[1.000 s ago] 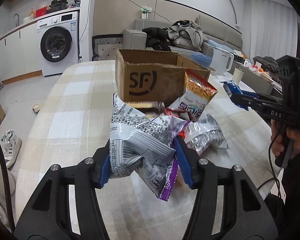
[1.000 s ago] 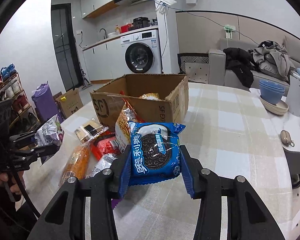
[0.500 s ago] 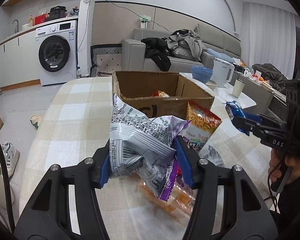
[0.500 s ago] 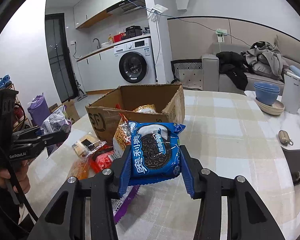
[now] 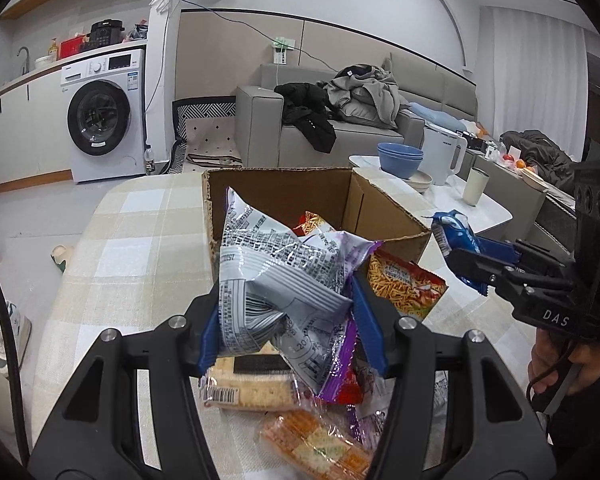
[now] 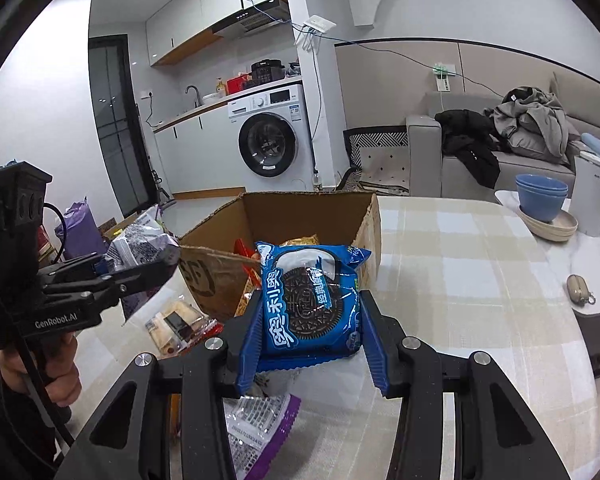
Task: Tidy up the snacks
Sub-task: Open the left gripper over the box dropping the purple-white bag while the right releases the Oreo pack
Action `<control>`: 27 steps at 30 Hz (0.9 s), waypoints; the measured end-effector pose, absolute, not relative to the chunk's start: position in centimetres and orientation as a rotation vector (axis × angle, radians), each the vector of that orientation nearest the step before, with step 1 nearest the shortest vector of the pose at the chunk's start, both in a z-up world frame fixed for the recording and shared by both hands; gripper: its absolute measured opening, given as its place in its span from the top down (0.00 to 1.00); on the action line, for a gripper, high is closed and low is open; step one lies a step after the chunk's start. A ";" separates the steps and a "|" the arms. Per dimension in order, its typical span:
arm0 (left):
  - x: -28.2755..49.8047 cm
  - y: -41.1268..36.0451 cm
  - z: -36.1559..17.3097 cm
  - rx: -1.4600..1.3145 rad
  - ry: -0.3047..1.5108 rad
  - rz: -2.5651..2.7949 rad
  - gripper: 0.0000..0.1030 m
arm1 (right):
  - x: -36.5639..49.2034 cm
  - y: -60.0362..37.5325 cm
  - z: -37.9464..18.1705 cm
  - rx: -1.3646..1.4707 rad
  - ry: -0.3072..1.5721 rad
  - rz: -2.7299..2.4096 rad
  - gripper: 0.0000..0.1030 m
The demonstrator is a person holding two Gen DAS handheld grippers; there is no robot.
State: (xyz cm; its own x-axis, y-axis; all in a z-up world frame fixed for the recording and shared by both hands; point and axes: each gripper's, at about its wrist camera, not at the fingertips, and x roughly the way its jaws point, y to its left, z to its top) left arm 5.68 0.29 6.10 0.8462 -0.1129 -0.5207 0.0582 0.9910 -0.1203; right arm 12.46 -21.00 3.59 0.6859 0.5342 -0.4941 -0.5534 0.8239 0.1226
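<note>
Left gripper (image 5: 286, 322) fingers clamp the silver-purple bag (image 5: 276, 276); right gripper (image 6: 310, 344) fingers pinch the blue cookie pack (image 6: 310, 304) (both raised, presumably for dropping in), cardboard box (image 5: 384, 210) at twelve o'clock.

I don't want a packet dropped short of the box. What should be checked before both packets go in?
1. Left gripper pinches the silver and purple snack bag: ok.
2. Right gripper pinches the blue cookie pack: ok.
3. Cardboard box open on top: ok.
4. Room left inside the box, with few packets showing in it: ok.
5. Both packets already above the box opening: not ok, they are short of it.
6. Grip firm enough not to slip: cannot tell.
</note>
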 end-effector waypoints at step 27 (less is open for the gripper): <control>15.5 1.2 7.4 -0.084 0.563 -0.090 0.47 | 17.4 -17.7 5.3 -0.057 0.540 0.624 0.56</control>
State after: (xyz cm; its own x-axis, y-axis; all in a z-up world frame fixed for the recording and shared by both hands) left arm 15.52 1.20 7.42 0.8420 -0.1082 -0.5285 0.0623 0.9926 -0.1038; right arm 17.44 -17.73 5.28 0.6784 0.5405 -0.4976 -0.5696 0.8147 0.1085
